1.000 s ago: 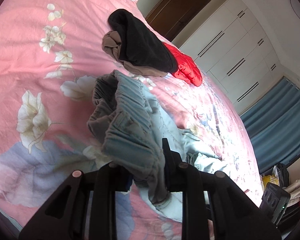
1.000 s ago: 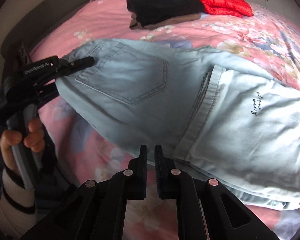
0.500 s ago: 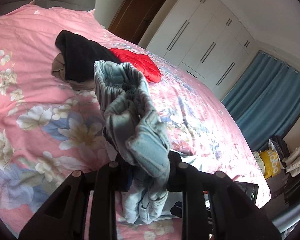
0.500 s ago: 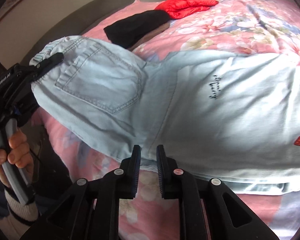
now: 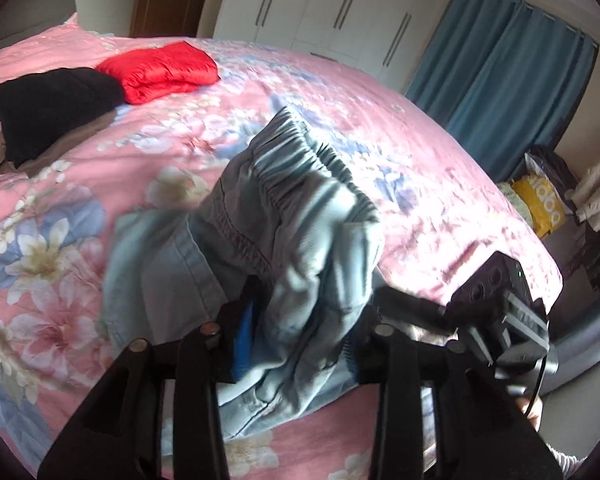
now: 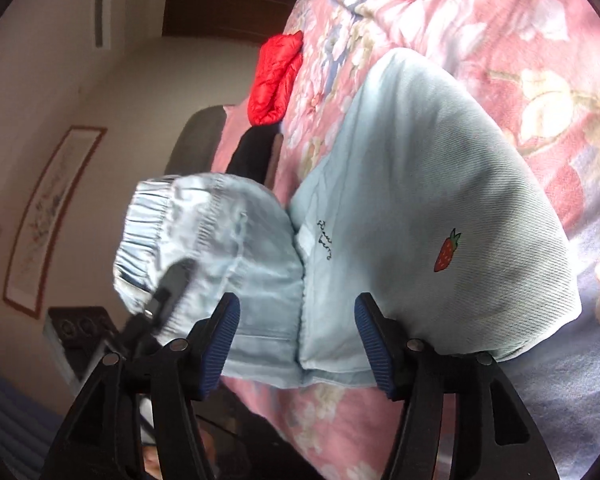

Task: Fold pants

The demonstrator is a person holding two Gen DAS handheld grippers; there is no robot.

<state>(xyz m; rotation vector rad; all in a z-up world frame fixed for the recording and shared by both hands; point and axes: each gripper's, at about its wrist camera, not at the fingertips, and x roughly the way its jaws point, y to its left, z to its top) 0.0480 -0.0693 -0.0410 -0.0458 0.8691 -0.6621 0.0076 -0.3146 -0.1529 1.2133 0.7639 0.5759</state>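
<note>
left gripper [image 5: 300, 320] jaws opening, bunched waistband of the light blue pants [image 5: 292, 216] still between them, pads not clearly pressing. right gripper [image 6: 298, 334] jaws opening, released, folded pants edge between its fingers on the pink floral bedspread [image 6: 500, 40].

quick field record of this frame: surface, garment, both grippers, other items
surface: bed with pink floral cover
garment: light blue jeans, waistband folded over the legs
left gripper: jaws opening, bunched waistband between them
right gripper: jaws opening, jeans edge between them, pads clear
other items: red jacket, black garment, beyond the jeans
</note>
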